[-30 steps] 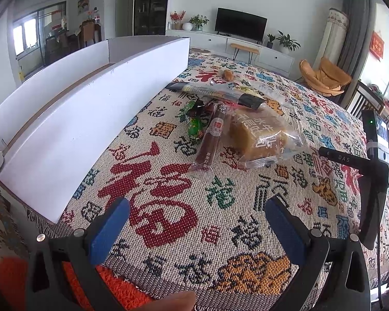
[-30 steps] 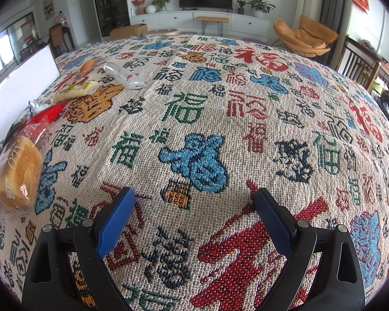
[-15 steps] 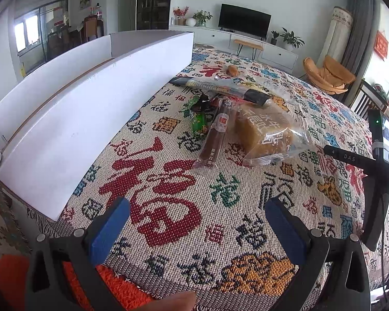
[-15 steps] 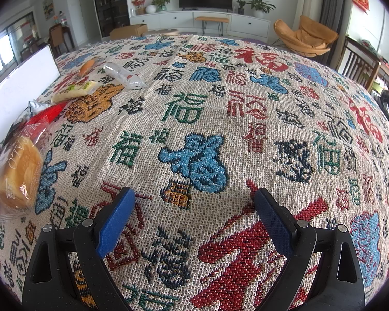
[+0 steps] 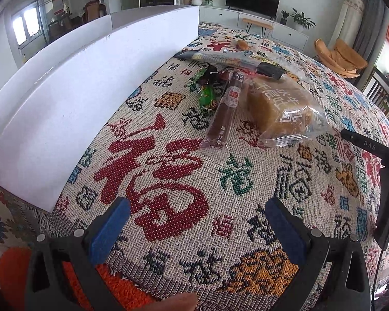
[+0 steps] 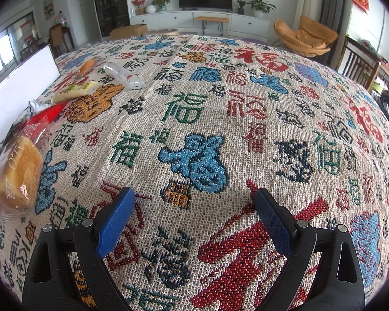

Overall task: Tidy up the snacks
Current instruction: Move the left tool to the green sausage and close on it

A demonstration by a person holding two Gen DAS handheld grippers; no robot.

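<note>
2 grippers gaping – left gripper (image 5: pixel 197 229), right gripper (image 6: pixel 194 216), "DAS" on its arm.

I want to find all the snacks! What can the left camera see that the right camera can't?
Only the left wrist view shows the brown snack stick, the green candy and the long dark packet. Only the right wrist view shows the clear packet and the yellow packet. Both show the wrapped cake, the white box, the patterned tablecloth and an open, empty gripper: left gripper, right gripper.
</note>
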